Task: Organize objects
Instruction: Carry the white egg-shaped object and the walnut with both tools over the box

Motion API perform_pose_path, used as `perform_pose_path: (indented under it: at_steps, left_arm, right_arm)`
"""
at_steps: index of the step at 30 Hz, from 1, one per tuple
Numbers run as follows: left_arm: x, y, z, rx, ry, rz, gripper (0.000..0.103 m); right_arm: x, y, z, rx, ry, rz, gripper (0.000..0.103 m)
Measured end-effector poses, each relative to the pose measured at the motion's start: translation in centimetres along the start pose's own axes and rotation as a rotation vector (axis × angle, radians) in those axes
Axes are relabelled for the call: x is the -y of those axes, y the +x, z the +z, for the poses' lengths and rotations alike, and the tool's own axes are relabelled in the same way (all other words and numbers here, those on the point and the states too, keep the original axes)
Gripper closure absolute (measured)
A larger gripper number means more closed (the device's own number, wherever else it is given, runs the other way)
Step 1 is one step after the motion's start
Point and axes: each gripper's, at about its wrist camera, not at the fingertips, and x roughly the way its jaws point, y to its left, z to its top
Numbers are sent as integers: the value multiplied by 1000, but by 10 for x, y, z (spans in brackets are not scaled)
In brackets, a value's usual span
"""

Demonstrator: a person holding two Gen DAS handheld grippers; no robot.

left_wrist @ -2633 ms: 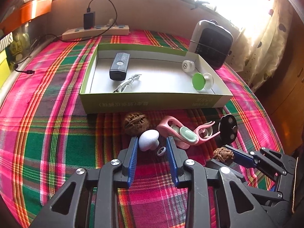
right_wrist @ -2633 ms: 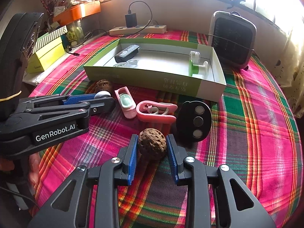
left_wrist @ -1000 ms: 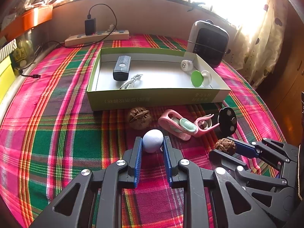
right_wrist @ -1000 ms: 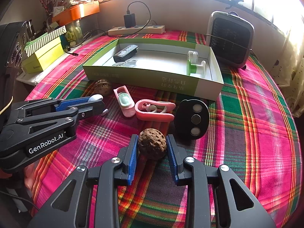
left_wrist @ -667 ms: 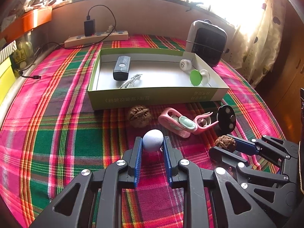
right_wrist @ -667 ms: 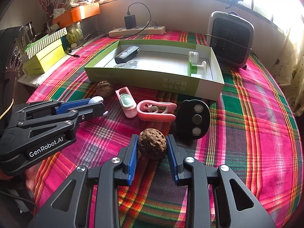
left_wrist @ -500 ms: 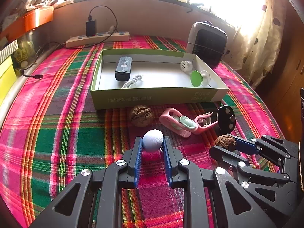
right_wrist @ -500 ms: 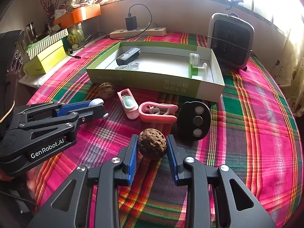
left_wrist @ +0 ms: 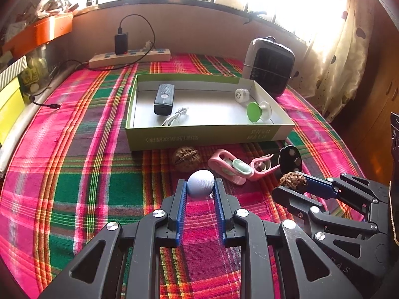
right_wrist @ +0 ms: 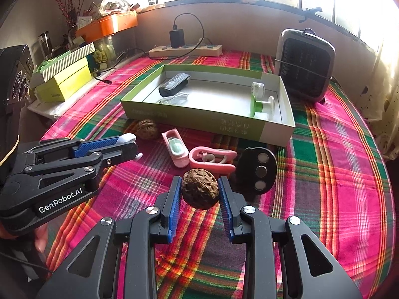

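Both jaws grip: my left gripper pinches a pale rounded piece, my right gripper a walnut, above the plaid cloth. I carry each level over the near wall of the green box beyond.

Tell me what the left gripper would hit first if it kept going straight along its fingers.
Probably the second walnut lying on the tablecloth just beyond the white mushroom-shaped object that the left gripper holds, with the green box's front wall behind it; depth is uncertain.
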Motion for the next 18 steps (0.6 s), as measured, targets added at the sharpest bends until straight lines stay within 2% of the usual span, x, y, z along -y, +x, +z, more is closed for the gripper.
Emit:
perform_pose_path:
  at_steps: [12,18]
  left_arm:
    - [-4,-10,11,27,-12,7,84]
    - [-4,-12,23,45,-8,5,84]
  right_arm:
    - [3,-7,11,32,-2,6,73]
    - [6,-15,30,71,-14,6,73]
